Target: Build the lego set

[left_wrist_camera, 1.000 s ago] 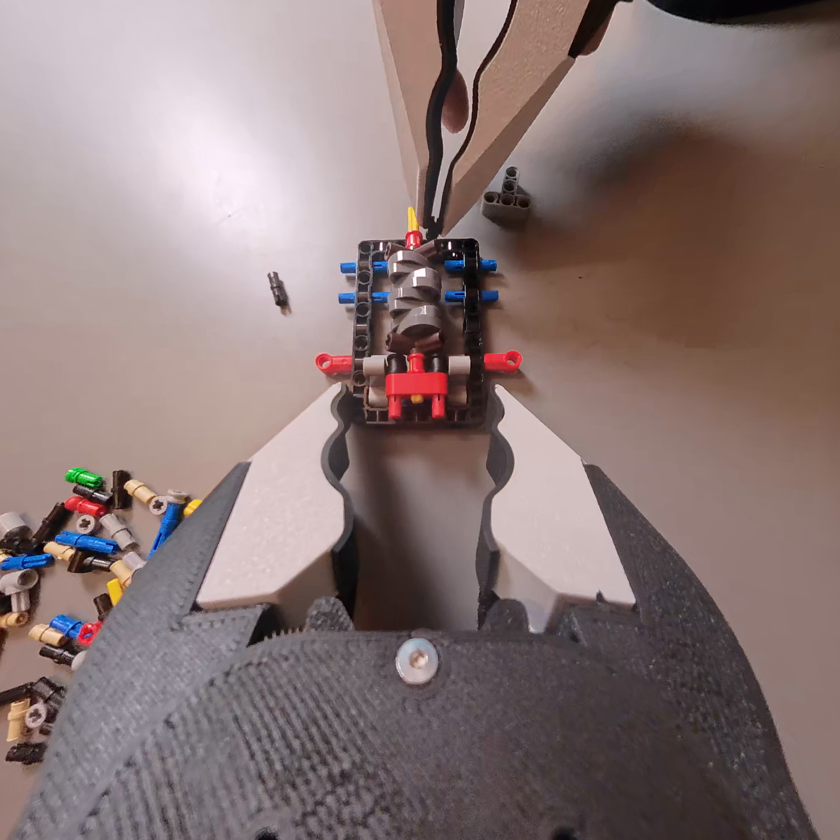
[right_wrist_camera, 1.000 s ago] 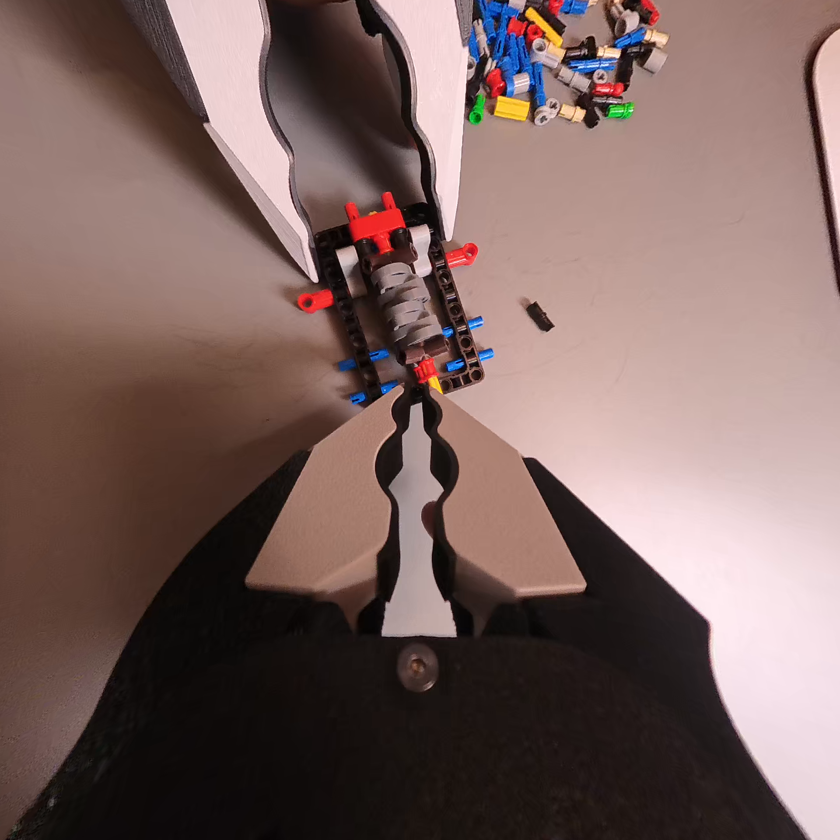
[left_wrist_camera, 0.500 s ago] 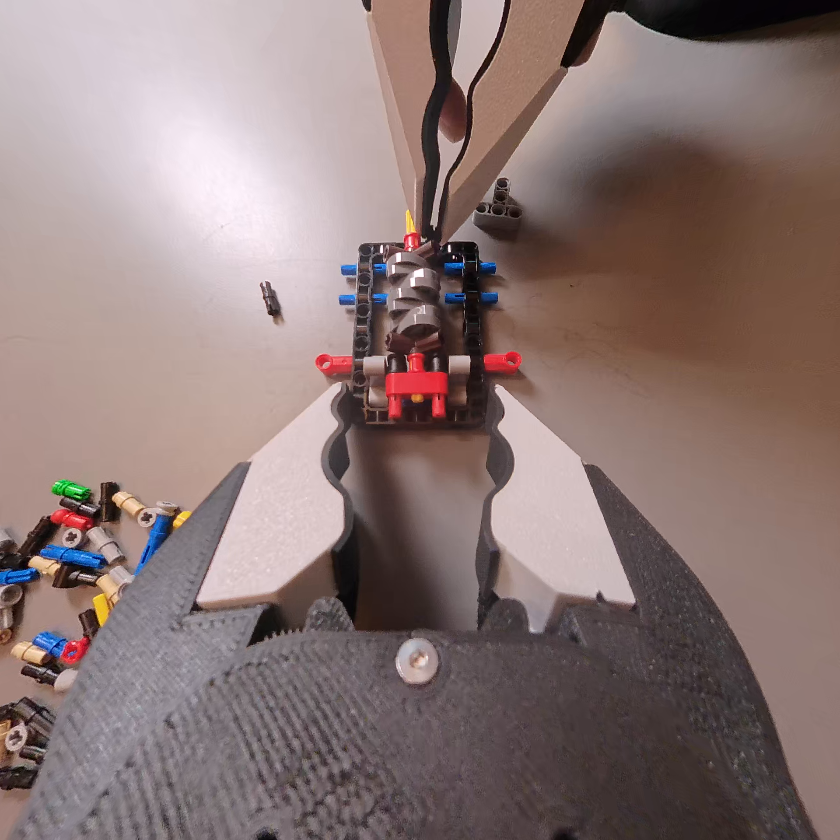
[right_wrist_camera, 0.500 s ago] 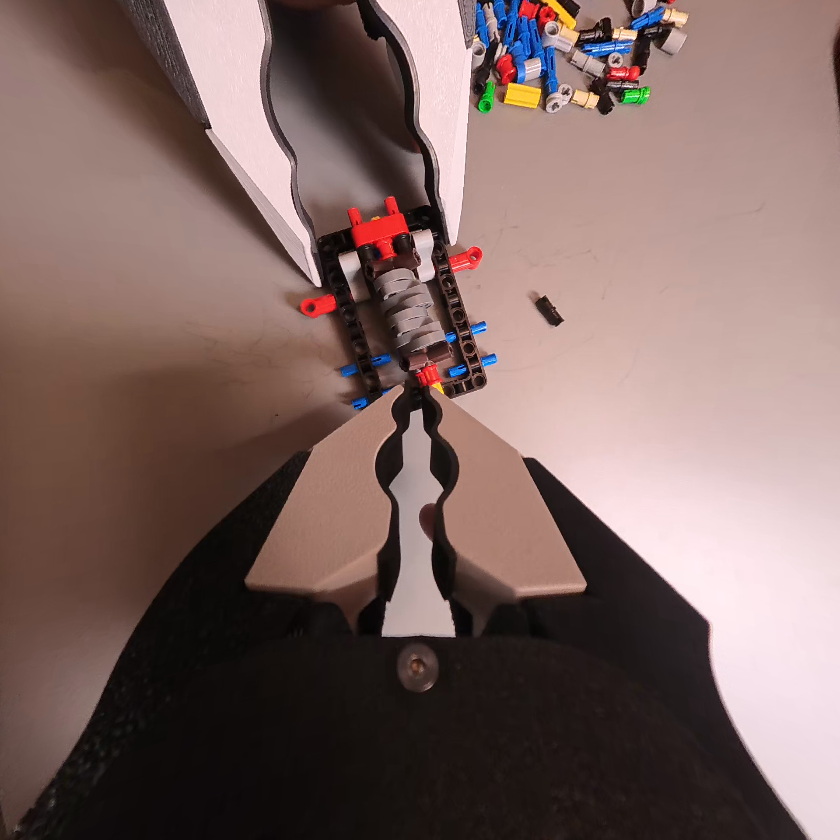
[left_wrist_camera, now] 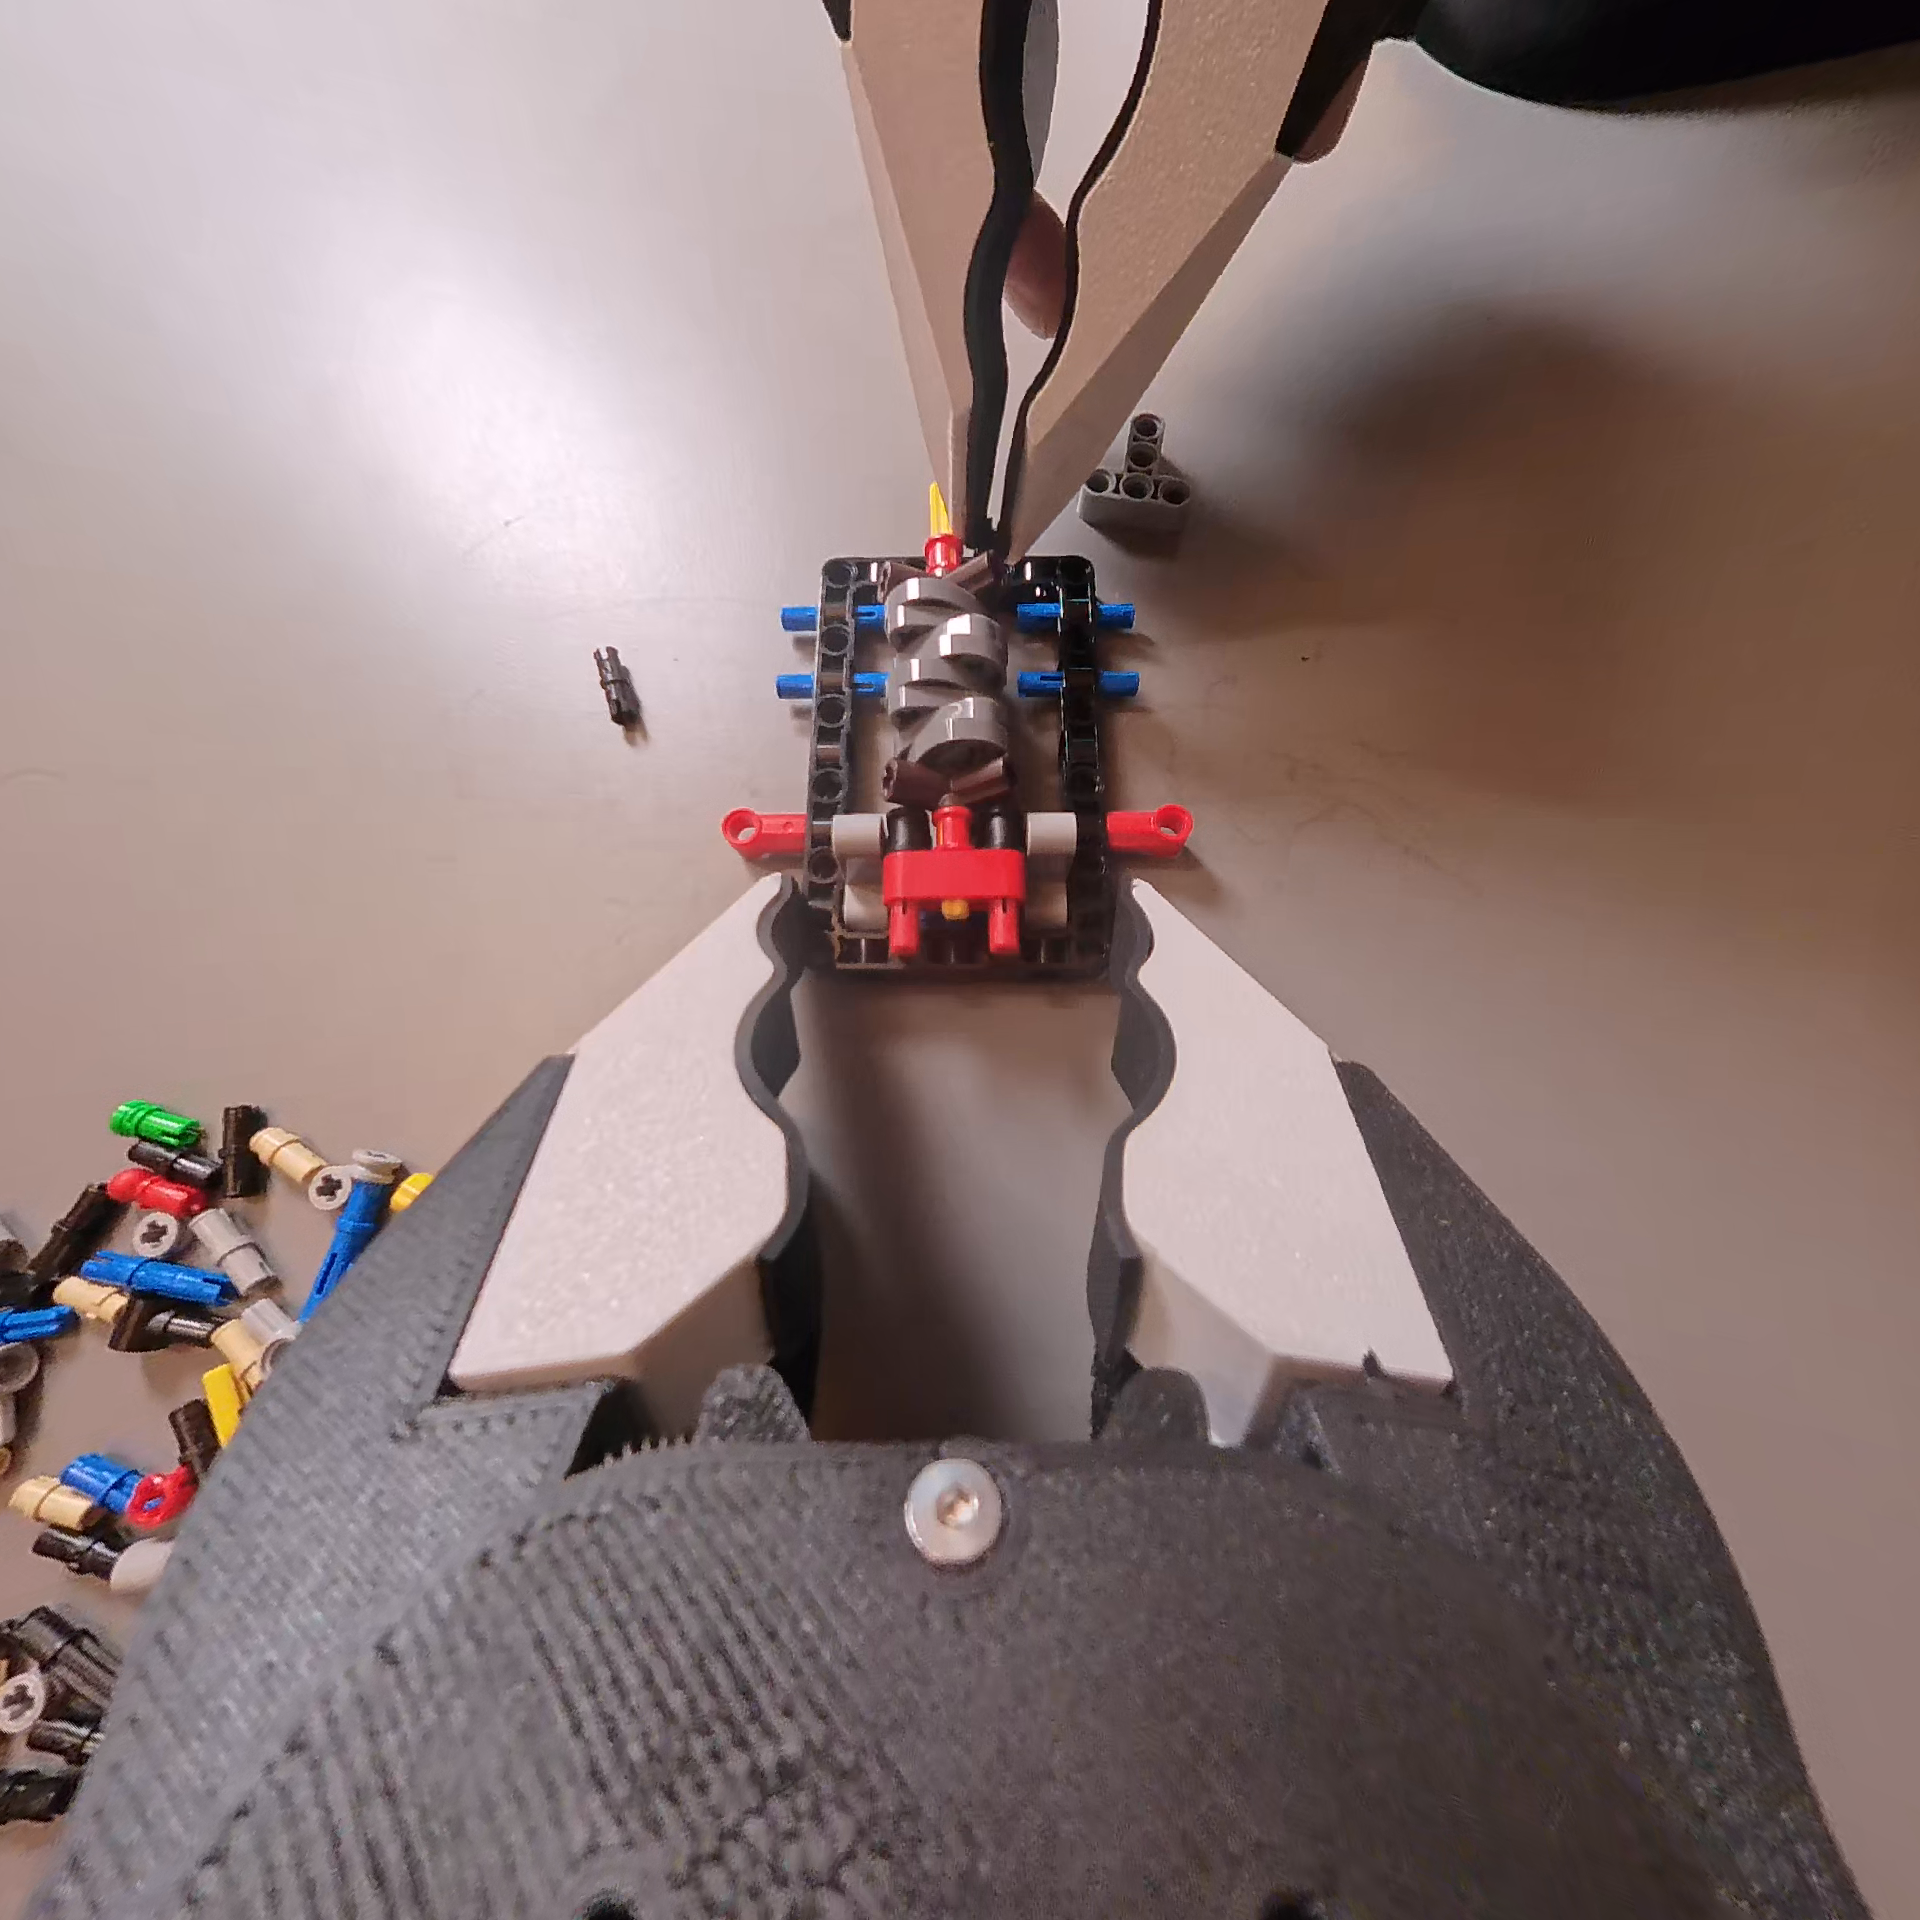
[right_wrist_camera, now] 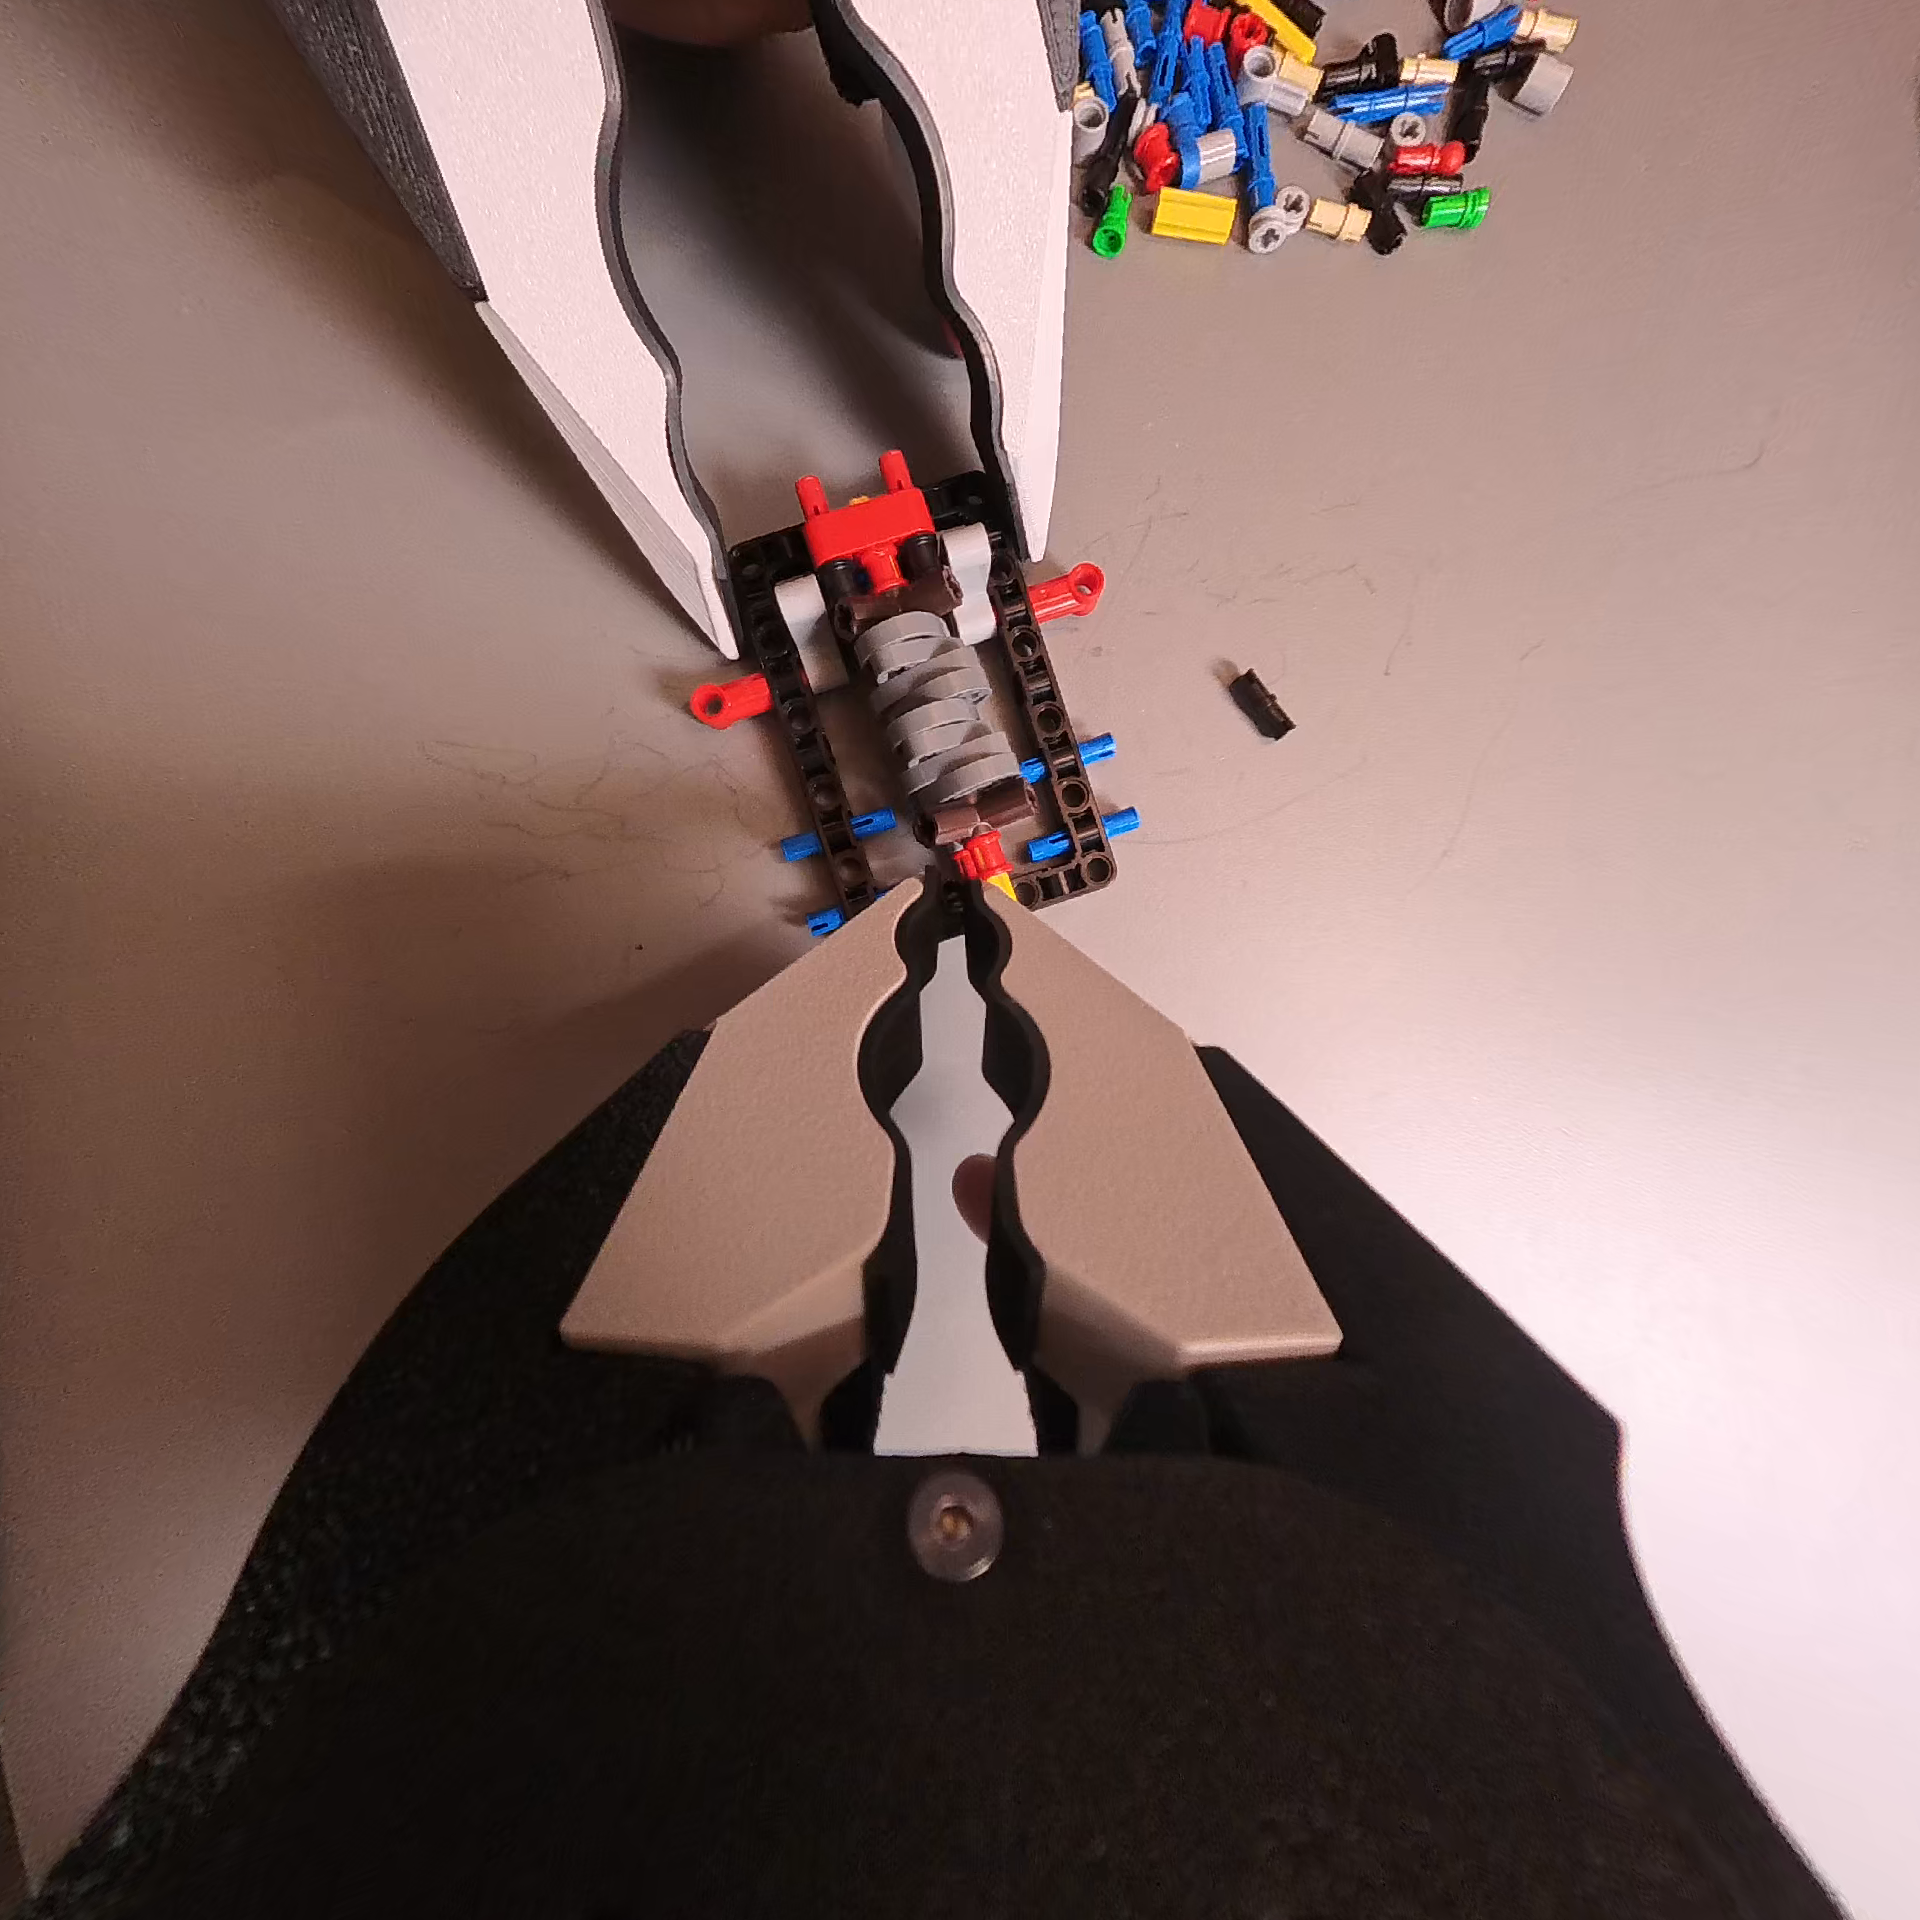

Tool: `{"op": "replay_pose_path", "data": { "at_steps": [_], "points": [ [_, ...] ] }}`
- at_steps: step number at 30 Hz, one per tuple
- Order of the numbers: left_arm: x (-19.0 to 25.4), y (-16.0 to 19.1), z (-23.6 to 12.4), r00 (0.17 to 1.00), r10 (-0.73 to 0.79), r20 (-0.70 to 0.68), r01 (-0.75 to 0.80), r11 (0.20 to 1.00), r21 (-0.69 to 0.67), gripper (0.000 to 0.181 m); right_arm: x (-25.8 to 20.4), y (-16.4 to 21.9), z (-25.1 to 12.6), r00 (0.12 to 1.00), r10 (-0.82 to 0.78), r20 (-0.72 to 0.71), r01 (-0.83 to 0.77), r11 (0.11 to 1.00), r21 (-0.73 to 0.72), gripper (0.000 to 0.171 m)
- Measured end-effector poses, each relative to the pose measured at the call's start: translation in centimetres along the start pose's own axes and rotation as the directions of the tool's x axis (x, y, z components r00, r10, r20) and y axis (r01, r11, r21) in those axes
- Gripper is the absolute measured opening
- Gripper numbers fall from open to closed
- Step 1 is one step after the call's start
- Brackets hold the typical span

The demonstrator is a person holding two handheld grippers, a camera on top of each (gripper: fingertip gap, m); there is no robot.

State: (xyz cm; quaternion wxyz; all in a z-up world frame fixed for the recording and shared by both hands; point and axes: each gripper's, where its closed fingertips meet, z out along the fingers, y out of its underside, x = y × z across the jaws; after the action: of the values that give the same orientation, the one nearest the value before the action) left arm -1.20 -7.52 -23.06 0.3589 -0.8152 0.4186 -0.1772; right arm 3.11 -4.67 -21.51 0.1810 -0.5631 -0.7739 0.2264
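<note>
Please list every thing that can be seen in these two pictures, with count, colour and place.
Frame assembly: one, black frame with a grey worm gear, a red block, blue pins and red pins at the sides; table centre.
Yellow axle: one, yellow, sticking out at the frame's far end in the left wrist view, with a red bush.
Loose black pin: one, black, alone on the table beside the frame.
Grey corner beam: one, grey, near the frame's far end.
Pile of small parts: many; blue, black, red, yellow, green, tan, grey; off to the side.
Table: one, beige.
Left tongs: one, white fingers, clamping the frame's red-block end.
Right tongs: one, tan fingers, nearly shut at the axle end.
</note>
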Motion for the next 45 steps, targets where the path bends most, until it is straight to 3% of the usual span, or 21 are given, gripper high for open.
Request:
{"op": "replay_pose_path", "data": {
  "at_steps": [1, 22, 36, 45],
  "points": [
    [0.0, -0.01, 0.01, 1.0, -0.001, 0.0, 0.001, 1.0, 0.001, 0.059, -0.01, 0.01, -0.01, 1.0, 0.001, 0.001, -0.001, 1.0, 0.001, 0.002],
    [0.21, -0.25, 0.29, 1.0, -0.021, 0.004, 0.021, 1.0, -0.009, 0.059, -0.05, 0.7, -0.49, 0.997, 0.066, 0.028, -0.067, 0.998, 0.004, 0.002],
    [0.21, -0.25, 0.33, 1.0, -0.018, 0.009, 0.018, 1.0, -0.01, 0.059, -0.01, 0.79, -0.26, 0.999, -0.04, -0.014, 0.038, 0.995, -0.093, 0.002],
    [0.33, -0.25, 0.38, 1.0, -0.02, 0.006, 0.02, 1.0, -0.019, 0.059, -0.2, 0.79, -0.14, 0.999, -0.042, 0.015, 0.043, 0.998, -0.054, 0.003]
  ]
}}
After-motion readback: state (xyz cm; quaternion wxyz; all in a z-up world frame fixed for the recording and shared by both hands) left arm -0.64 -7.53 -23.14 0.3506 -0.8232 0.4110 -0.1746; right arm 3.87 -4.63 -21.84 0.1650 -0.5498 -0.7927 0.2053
